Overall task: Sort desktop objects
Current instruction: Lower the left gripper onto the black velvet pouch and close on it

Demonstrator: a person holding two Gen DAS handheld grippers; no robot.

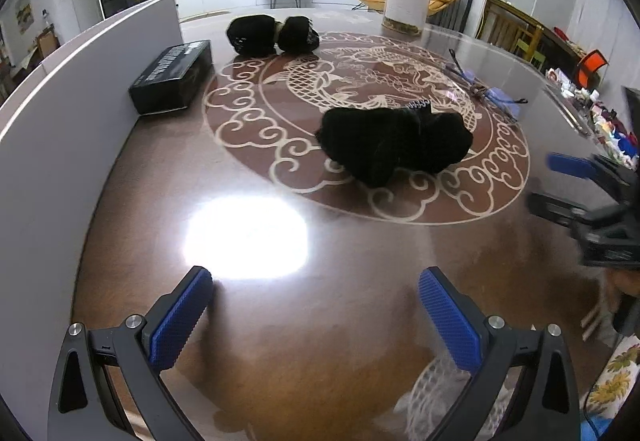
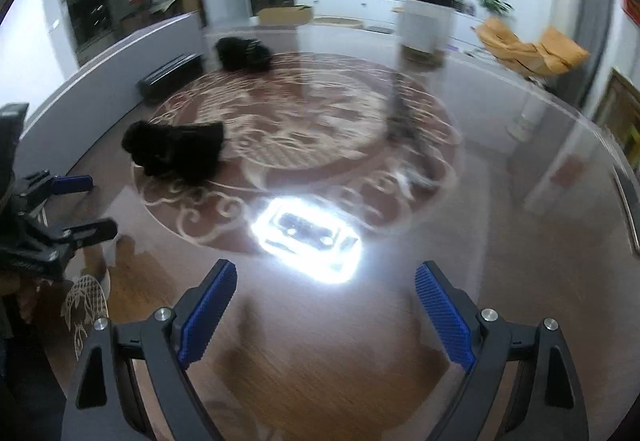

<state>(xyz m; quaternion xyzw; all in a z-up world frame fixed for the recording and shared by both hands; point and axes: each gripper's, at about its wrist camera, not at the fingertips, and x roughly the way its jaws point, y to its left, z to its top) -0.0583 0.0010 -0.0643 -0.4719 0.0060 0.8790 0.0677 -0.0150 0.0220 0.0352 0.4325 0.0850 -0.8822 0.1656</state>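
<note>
A black fuzzy bundle [image 1: 394,143] lies in the middle of the brown table, also in the right wrist view [image 2: 176,153]. A second black bundle [image 1: 272,35] sits at the far side [image 2: 242,55]. A black box [image 1: 172,77] lies by the white wall at the left [image 2: 170,79]. A pair of glasses [image 1: 480,85] lies at the right. My left gripper [image 1: 316,317] is open and empty above the near table; it also shows in the right wrist view [image 2: 86,205]. My right gripper [image 2: 326,315] is open and empty; it also shows in the left wrist view [image 1: 548,181].
A tall canister [image 1: 406,3] stands at the far table edge. A white partition [image 1: 60,113] runs along the left side. A bright lamp reflection [image 1: 246,237] lies on the glossy table top. Cluttered items [image 1: 608,121] are past the right edge.
</note>
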